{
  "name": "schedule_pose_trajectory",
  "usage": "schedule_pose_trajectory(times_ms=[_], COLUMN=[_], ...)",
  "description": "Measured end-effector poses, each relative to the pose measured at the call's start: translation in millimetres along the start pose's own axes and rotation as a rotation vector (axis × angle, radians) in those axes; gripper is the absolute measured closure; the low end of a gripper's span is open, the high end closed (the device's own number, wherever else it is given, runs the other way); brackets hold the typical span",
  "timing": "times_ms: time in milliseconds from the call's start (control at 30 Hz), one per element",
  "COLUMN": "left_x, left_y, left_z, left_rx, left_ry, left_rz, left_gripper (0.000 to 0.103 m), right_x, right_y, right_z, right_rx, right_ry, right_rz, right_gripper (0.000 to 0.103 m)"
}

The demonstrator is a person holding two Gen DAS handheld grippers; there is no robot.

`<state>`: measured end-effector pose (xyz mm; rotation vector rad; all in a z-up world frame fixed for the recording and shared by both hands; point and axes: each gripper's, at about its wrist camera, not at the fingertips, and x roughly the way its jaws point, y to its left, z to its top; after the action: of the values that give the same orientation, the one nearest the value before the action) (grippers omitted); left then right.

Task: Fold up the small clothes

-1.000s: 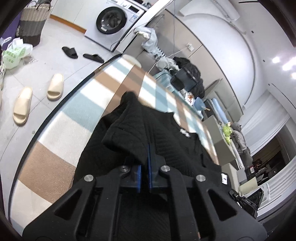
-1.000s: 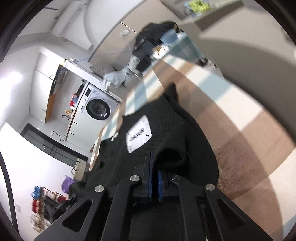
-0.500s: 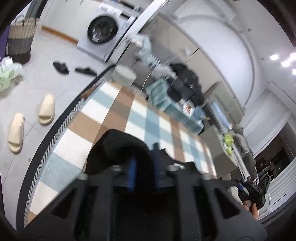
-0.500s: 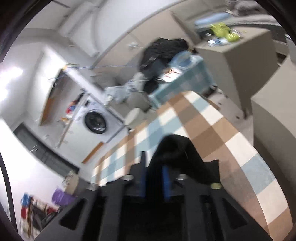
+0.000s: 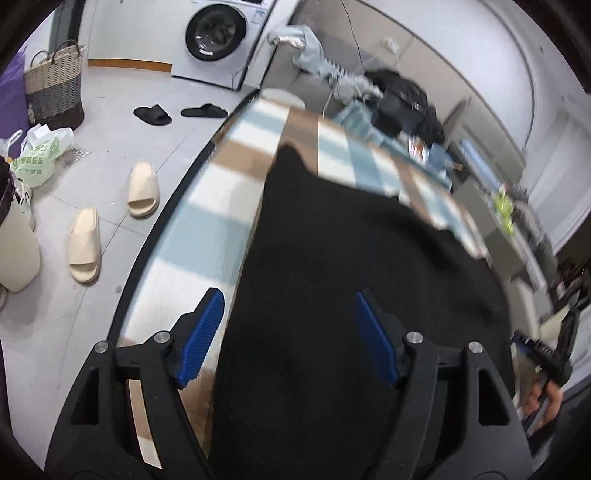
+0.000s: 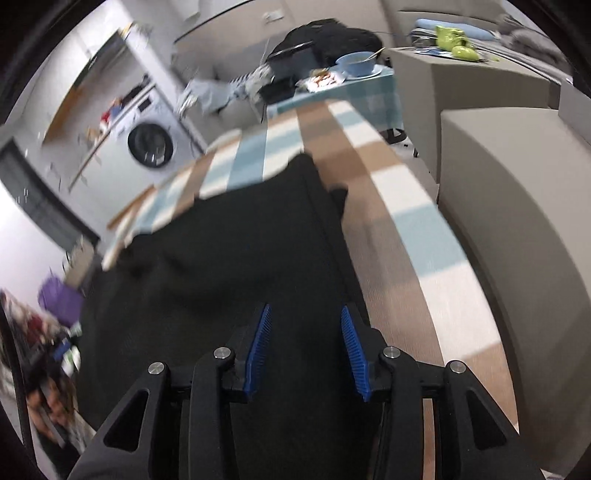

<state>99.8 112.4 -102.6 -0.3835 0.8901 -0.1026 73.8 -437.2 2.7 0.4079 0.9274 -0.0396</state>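
Observation:
A black quilted garment (image 5: 343, 258) lies flat on the checked table (image 5: 207, 221), folded over so its white label is hidden. It also shows in the right wrist view (image 6: 236, 251). My left gripper (image 5: 288, 328) is open above the garment's left edge, its blue pads (image 5: 201, 332) spread wide and holding nothing. My right gripper (image 6: 304, 336) is open above the garment's right edge, its blue pads (image 6: 351, 347) apart and empty. The right wrist view is blurred.
The table's left rim (image 5: 162, 221) drops to a floor with cream slippers (image 5: 142, 188), black slippers (image 5: 153, 114), a basket (image 5: 55, 88) and a washing machine (image 5: 218, 33). A grey sofa (image 6: 517, 206) stands right of the table. A cluttered side table (image 6: 343, 81) stands beyond the far end.
Both grippers held the garment's edge shut, swung it up and over, and have now let go and opened. The garment lies folded with the label covered.

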Motion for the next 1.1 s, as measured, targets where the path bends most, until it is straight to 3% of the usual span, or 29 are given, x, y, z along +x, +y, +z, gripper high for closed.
schedule_pose_trajectory(times_ms=[133, 200, 400, 433, 467, 533, 633, 667, 733, 900, 1100], left_x=[10, 10, 11, 11, 10, 8, 4, 2, -2, -3, -3], left_y=[-4, -7, -12, -12, -12, -10, -6, -5, -3, 1, 1], left_z=[-10, -13, -12, -11, -11, -8, -6, -5, -4, -2, 1], left_rx=[0.012, 0.030, 0.045, 0.046, 0.047, 0.042, 0.028, 0.025, 0.021, 0.007, 0.023], left_ry=[0.020, 0.012, 0.020, 0.021, 0.020, 0.018, 0.009, 0.002, -0.009, -0.014, -0.007], left_rz=[0.002, 0.005, 0.014, 0.017, 0.021, 0.023, 0.019, 0.016, 0.015, 0.011, 0.015], left_gripper=[0.033, 0.033, 0.033, 0.033, 0.033, 0.033, 0.033, 0.033, 0.033, 0.033, 0.033], right_x=[4, 5, 37, 40, 44, 41, 0, -23, -36, 3, 0], right_y=[-1, 0, -1, -1, 1, 8, 23, 22, 16, -14, -23], right_z=[4, 16, 59, 63, 66, 68, 62, 58, 57, 58, 52], right_rx=[0.021, 0.013, 0.026, 0.026, 0.005, -0.040, -0.119, -0.116, -0.075, 0.064, 0.096], right_ry=[-0.033, -0.069, -0.065, -0.063, -0.048, -0.051, -0.208, -0.300, -0.336, -0.154, -0.120], right_rz=[-0.013, -0.040, -0.079, -0.087, -0.105, -0.100, 0.020, 0.098, 0.059, -0.125, -0.088], right_gripper=[0.063, 0.063, 0.064, 0.070, 0.085, 0.094, 0.097, 0.098, 0.098, 0.097, 0.078])
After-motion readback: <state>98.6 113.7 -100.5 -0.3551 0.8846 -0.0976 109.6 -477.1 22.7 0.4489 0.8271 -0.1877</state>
